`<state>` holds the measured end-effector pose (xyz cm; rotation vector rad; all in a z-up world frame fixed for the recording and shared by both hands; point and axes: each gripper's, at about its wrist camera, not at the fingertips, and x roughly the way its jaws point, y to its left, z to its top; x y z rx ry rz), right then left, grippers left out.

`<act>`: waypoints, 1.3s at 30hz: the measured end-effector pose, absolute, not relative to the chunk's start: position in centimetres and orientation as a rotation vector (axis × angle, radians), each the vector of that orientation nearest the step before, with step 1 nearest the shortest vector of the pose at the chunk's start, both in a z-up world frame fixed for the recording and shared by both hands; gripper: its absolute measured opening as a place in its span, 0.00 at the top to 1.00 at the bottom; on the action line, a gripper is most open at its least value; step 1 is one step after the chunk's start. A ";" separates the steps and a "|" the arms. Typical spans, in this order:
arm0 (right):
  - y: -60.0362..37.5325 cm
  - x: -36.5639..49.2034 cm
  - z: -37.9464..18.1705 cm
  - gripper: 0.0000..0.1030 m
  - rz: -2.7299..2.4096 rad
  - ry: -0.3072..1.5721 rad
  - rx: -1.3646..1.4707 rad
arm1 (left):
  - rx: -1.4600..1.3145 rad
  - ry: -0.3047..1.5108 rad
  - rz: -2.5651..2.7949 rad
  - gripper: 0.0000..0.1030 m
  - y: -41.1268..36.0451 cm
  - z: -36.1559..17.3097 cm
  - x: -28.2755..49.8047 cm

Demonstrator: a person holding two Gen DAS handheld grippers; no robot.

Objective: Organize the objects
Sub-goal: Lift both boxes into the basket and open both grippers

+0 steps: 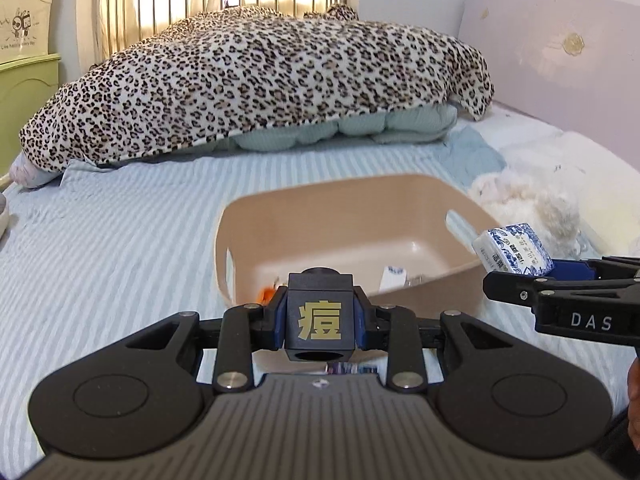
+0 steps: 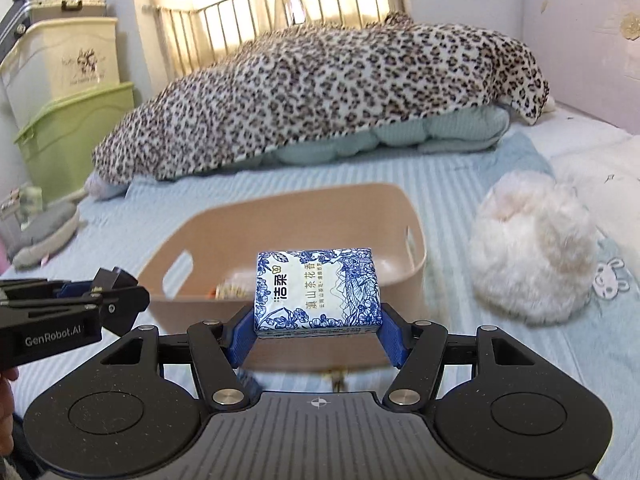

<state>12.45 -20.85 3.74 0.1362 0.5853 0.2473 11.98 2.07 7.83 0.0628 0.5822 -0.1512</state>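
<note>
My left tool (image 1: 320, 316) grips a black cube (image 1: 319, 314), my right tool (image 2: 318, 322) a tissue pack (image 2: 318, 292); both hover short of the beige bin (image 1: 240, 216) ahead, so next I judge: release inside.

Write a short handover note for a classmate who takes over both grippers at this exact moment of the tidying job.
Left gripper: shut on a black cube, held near the front rim of the tan basket.
Right gripper: shut on a blue-and-white tissue pack, held at the basket's right side.
The basket sits on the striped bed sheet, with a few small items already inside; I cannot tell what they are.
A white fluffy toy lies on the bed right of the basket.
Done: both items picked up.
Left: probably drop both into the basket; perhaps the toy next.
</note>
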 end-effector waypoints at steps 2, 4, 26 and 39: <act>-20.9 13.2 4.2 0.42 0.246 0.566 0.137 | 0.061 0.565 -0.151 0.68 1.9 8.2 12.9; -20.7 14.0 4.8 0.42 0.244 0.547 0.128 | 0.062 0.544 -0.154 0.68 1.6 8.3 13.9; -17.1 24.0 -0.8 0.41 0.198 0.708 -0.057 | 0.115 0.744 0.003 0.67 1.1 -0.1 25.8; -18.6 20.1 1.6 0.02 0.175 0.648 -0.015 | 0.143 0.676 -0.007 0.15 1.9 3.3 21.3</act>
